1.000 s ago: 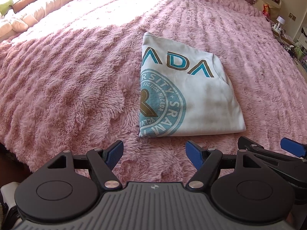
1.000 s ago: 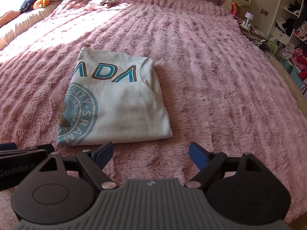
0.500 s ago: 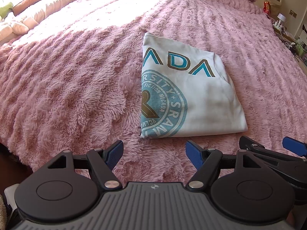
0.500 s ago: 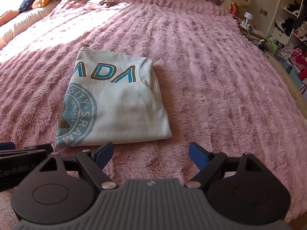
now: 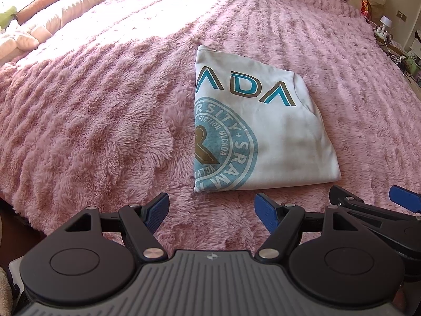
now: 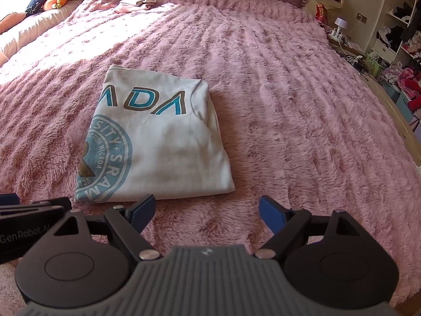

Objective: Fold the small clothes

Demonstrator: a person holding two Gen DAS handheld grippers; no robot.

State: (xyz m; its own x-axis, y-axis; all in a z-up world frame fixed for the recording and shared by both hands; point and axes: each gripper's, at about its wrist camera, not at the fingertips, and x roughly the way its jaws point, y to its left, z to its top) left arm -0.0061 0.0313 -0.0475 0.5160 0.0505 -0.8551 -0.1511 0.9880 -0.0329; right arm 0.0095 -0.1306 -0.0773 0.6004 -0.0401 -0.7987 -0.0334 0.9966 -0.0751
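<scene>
A white T-shirt with teal and brown print lies folded into a neat rectangle on the pink fluffy bedspread. It also shows in the right wrist view. My left gripper is open and empty, hovering just short of the shirt's near edge. My right gripper is open and empty, near the shirt's near right corner. The right gripper also shows in the left wrist view, low at the right.
A small pale garment lies at the far end of the bed. Pillows and soft toys line the left side. A bedside shelf with a lamp and cluttered shelves stand to the right.
Both grippers have drifted back very slightly from the shirt. The shirt has not moved.
</scene>
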